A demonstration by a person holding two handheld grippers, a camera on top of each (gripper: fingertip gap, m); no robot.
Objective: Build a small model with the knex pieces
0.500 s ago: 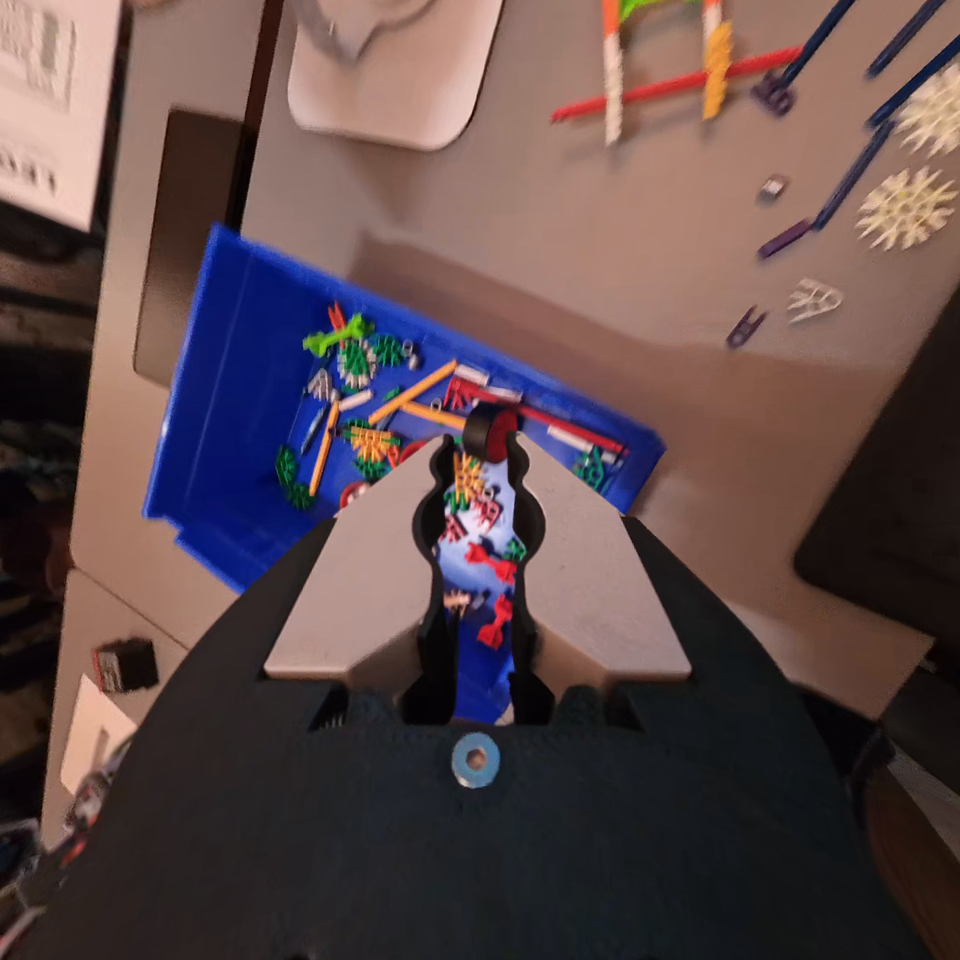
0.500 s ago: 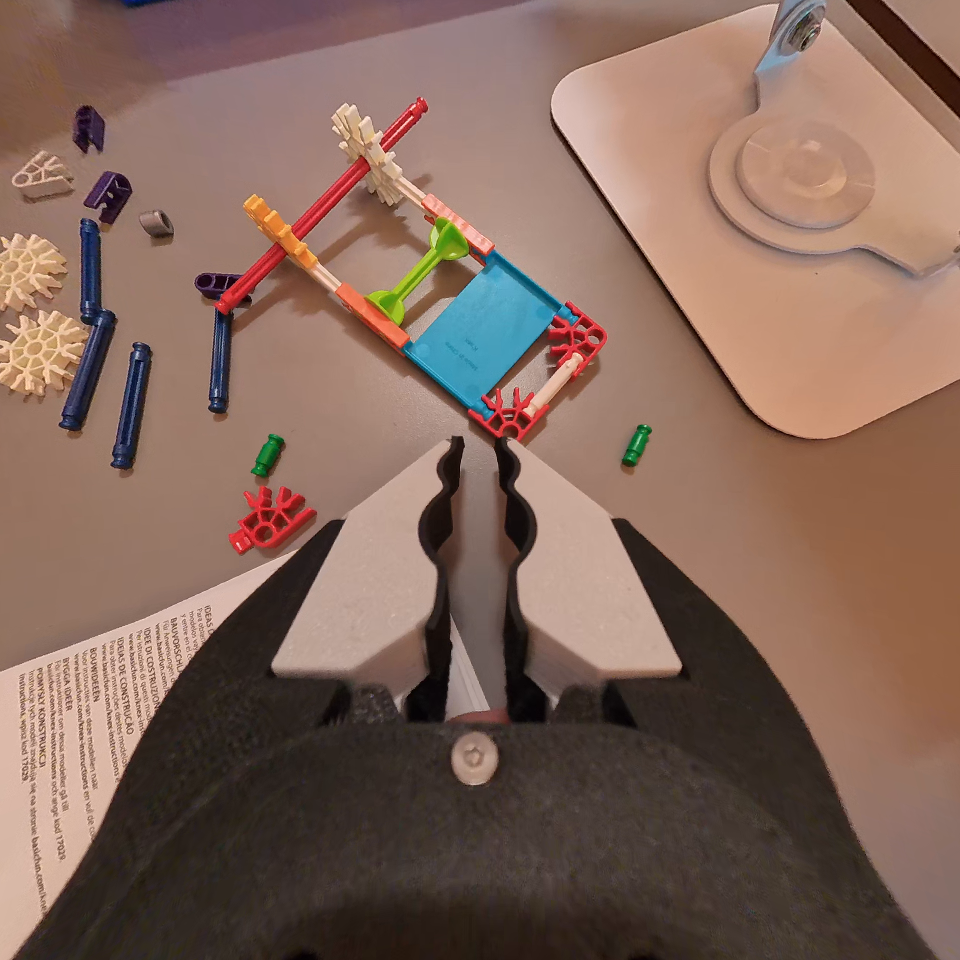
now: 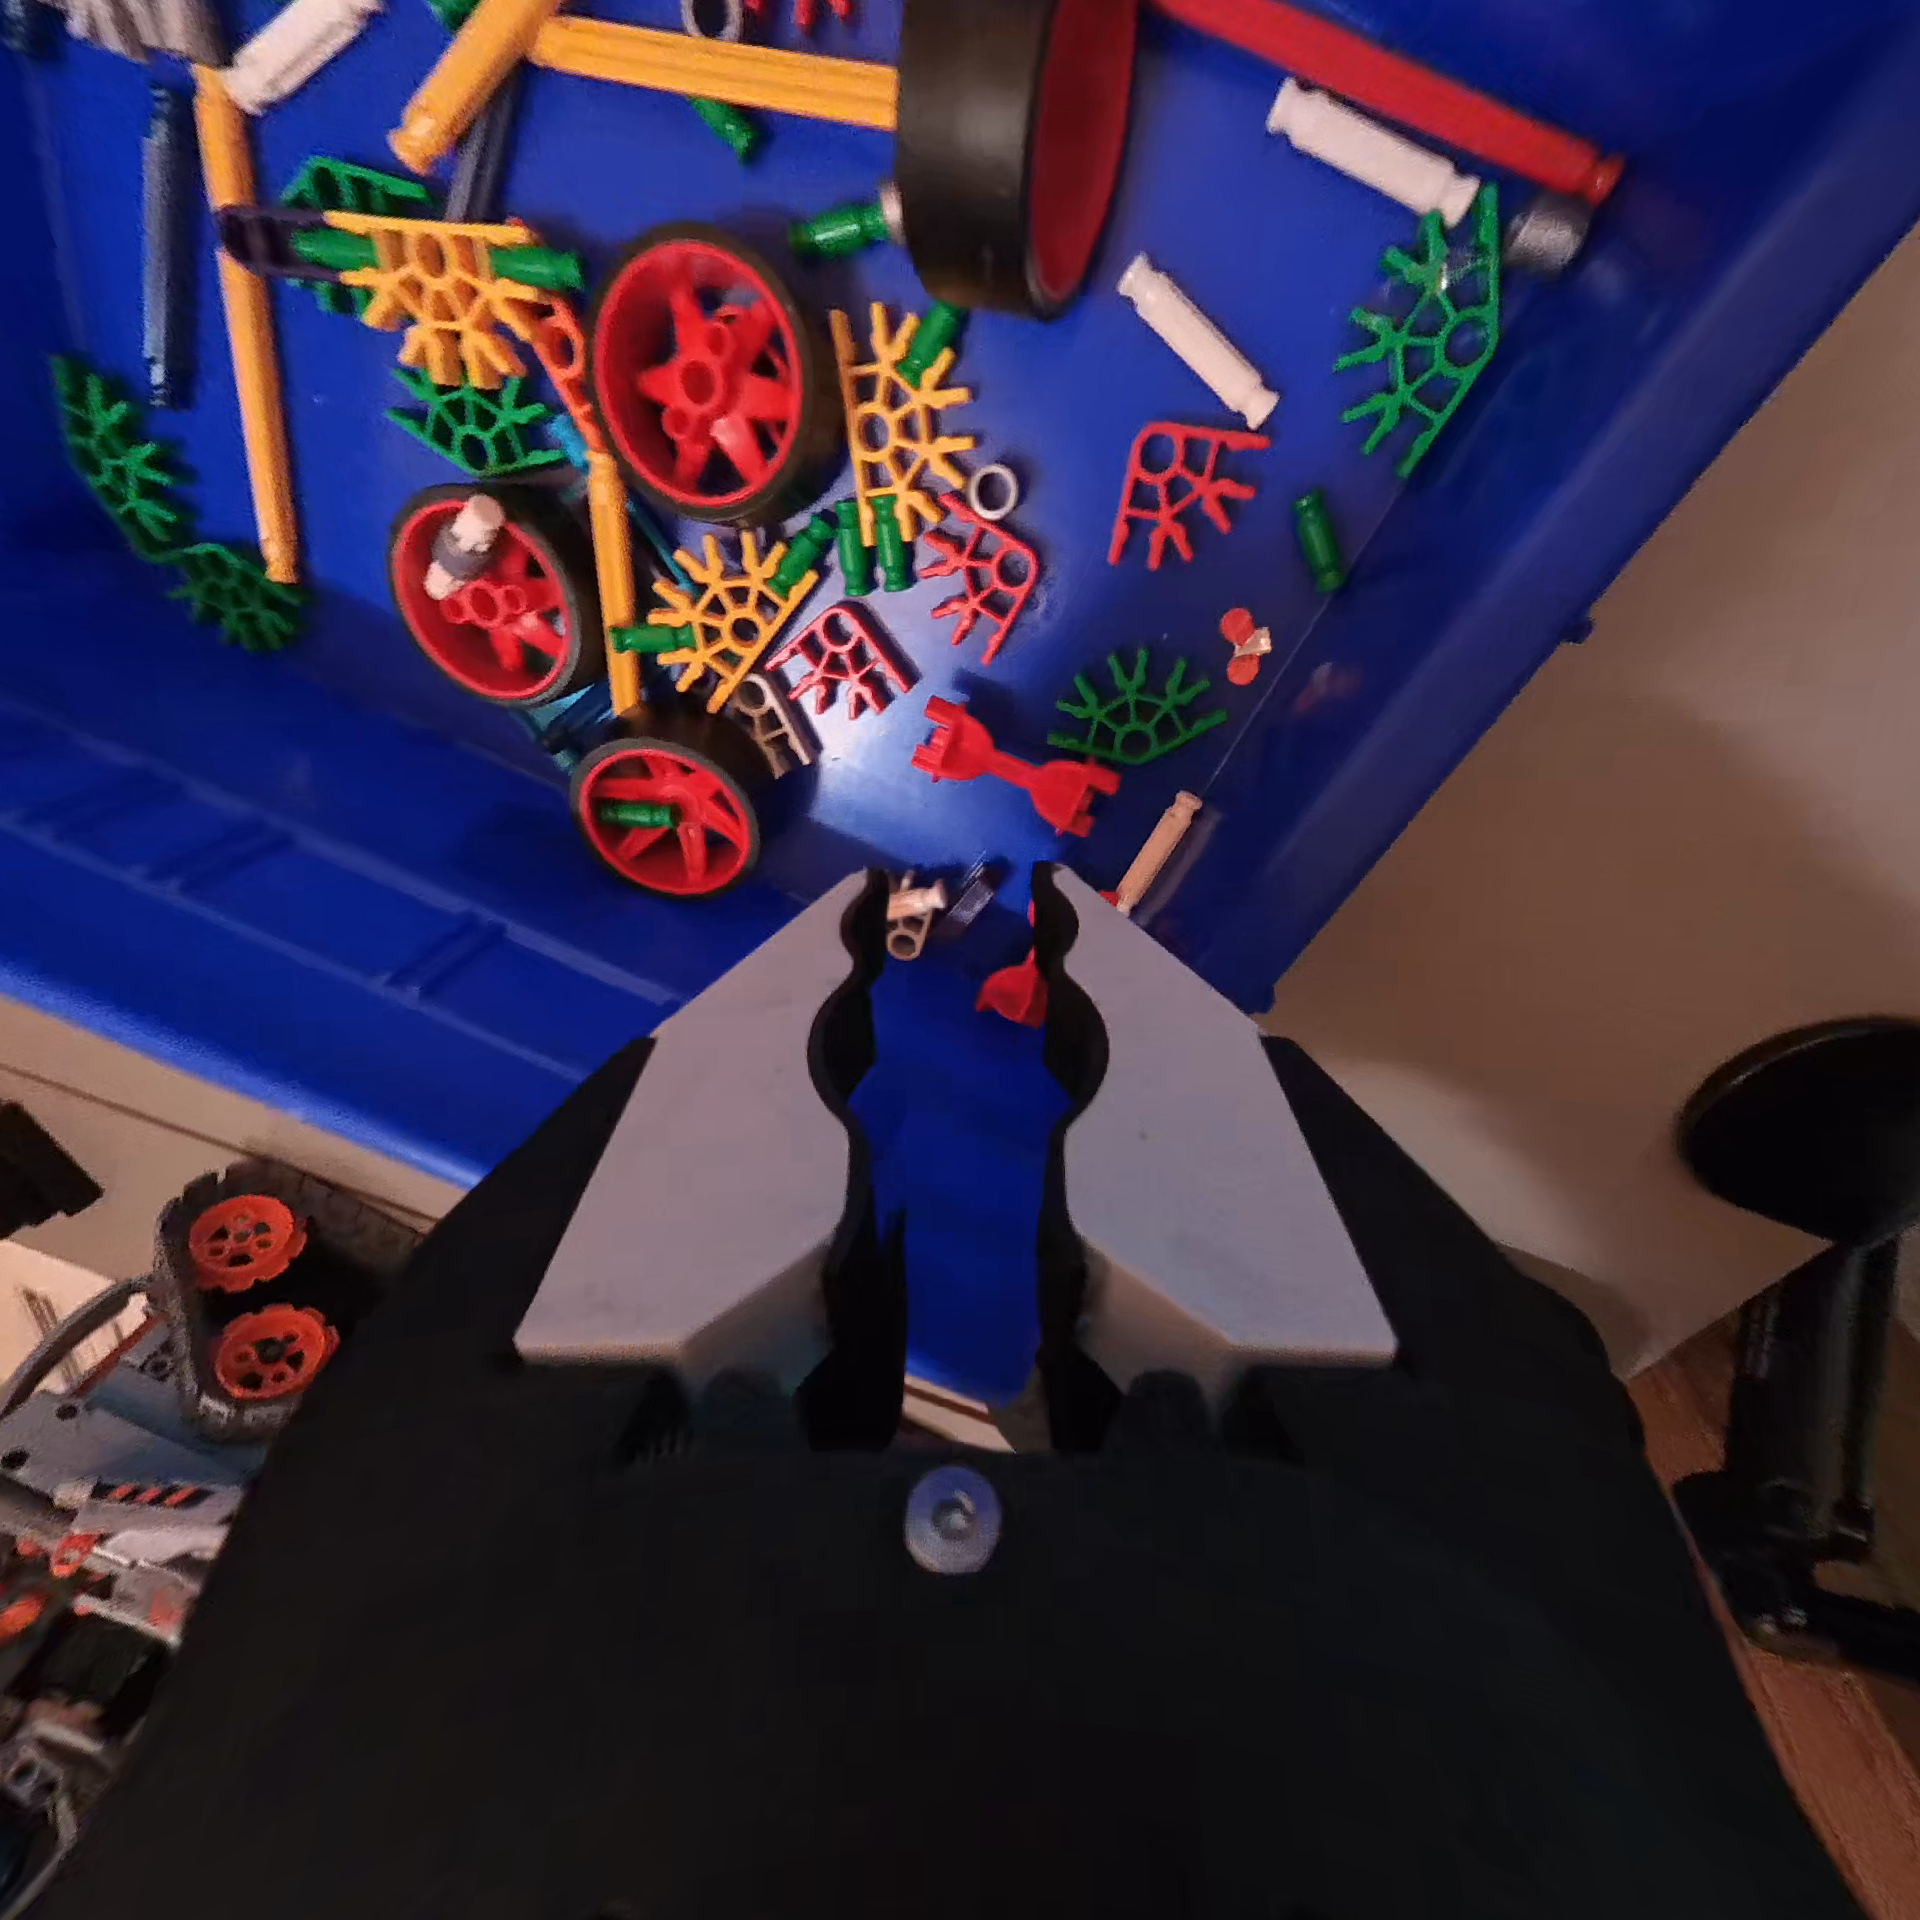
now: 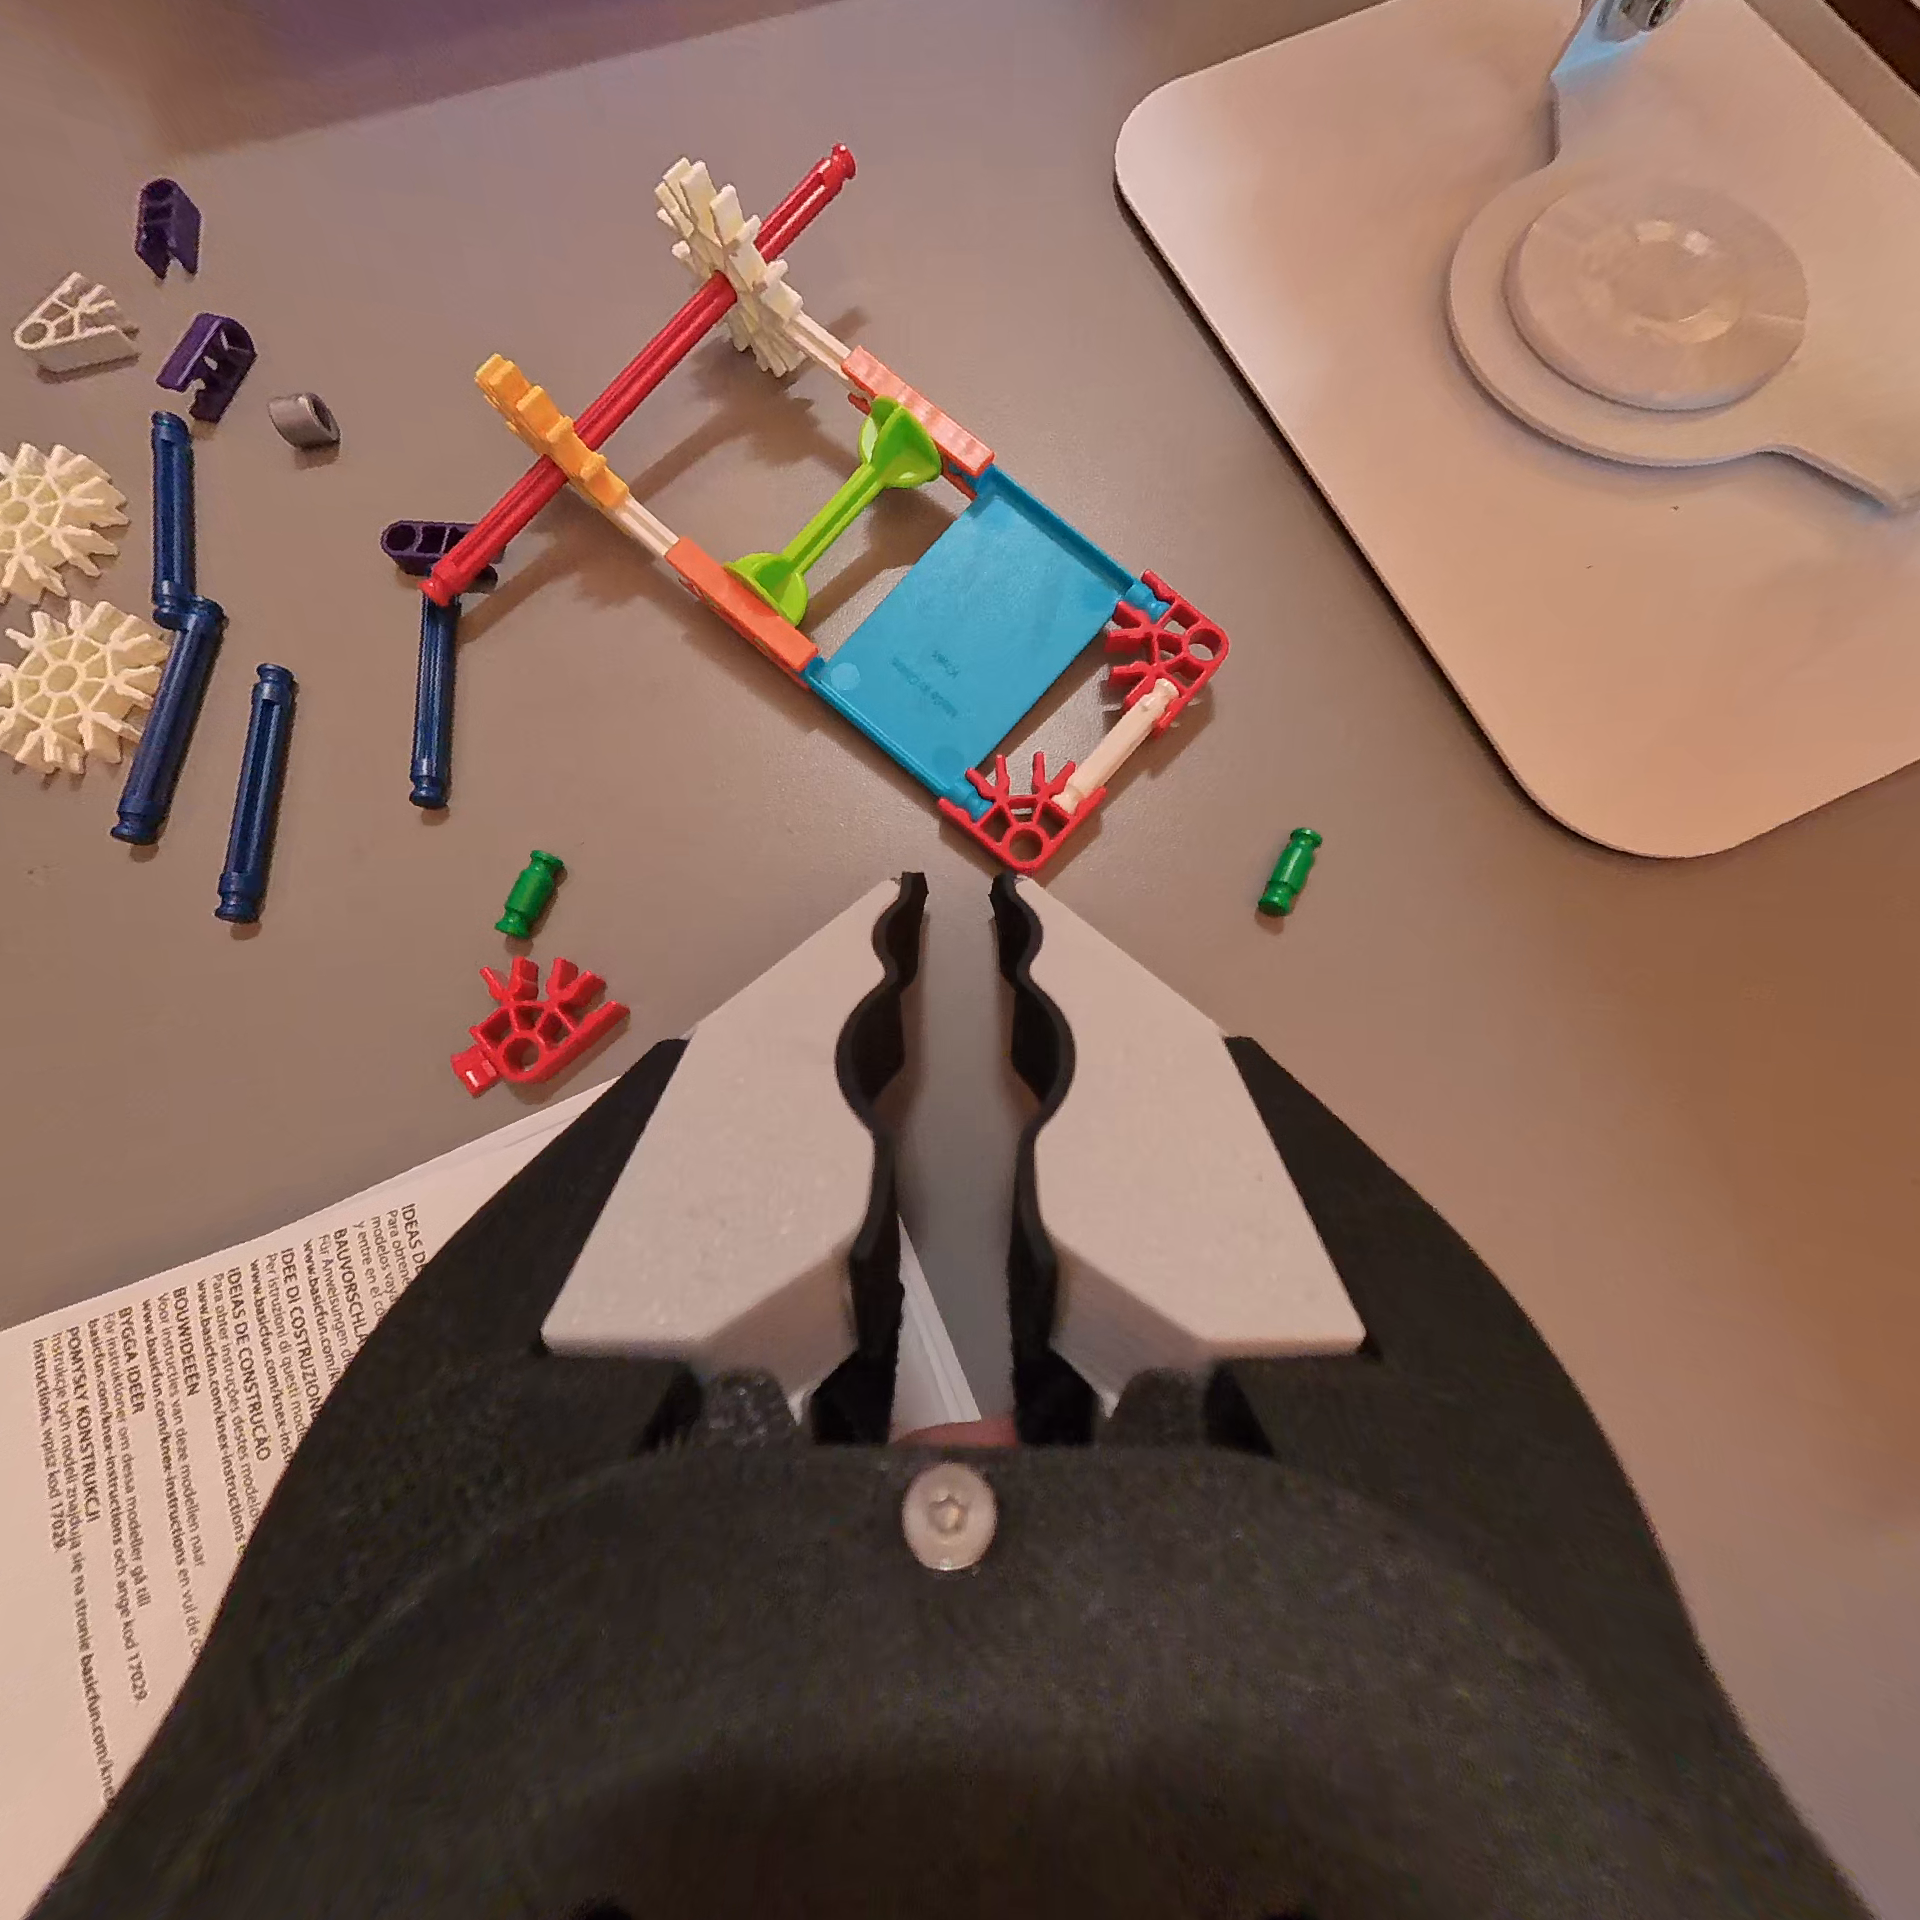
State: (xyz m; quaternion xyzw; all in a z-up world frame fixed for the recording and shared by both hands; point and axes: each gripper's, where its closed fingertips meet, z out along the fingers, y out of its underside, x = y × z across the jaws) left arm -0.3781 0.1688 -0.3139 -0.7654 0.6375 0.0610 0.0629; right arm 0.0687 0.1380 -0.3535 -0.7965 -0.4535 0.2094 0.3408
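grey-brown worktop point(image 4: 1455, 1039) carries loose plastic construction-toy parts and, at its far right, a pale rounded metal stand base point(image 4: 1558, 582). right gripper point(image 4: 956, 883): jaws parted by a narrow gap, holding nothing, poised just short of the red corner connector point(image 4: 1013, 821) of a partly built toy frame with a flat turquoise plastic panel point(image 4: 966, 634), a lime-green spool-shaped rod point(image 4: 842, 499) and a long red rod point(image 4: 644, 364) through a cream snowflake-shaped connector point(image 4: 732, 270). left of the frame lie four dark blue rods point(image 4: 255, 790), two cream snowflake connectors point(image 4: 73, 686) and purple clips point(image 4: 208, 364); two short green rods point(image 4: 528, 891) and a loose red fan-shaped connector point(image 4: 535, 1023) lie nearer, beside a printed white paper sheet point(image 4: 156, 1455).

left gripper point(image 3: 951, 883): jaws moderately open and empty, hanging over the near corner of a deep blue plastic bin point(image 3: 260, 883). nearest its tips are a small grey-white connector piece point(image 3: 914, 914) and a red spool-shaped piece point(image 3: 1013, 992), partly hidden by the right-hand finger. deeper in the bin lie red spoked wheels with black tyres point(image 3: 707, 374), yellow, green and red fan connectors, and orange-yellow rods point(image 3: 244, 343). a black stand point(image 3: 1818, 1299) rests outside the bin.
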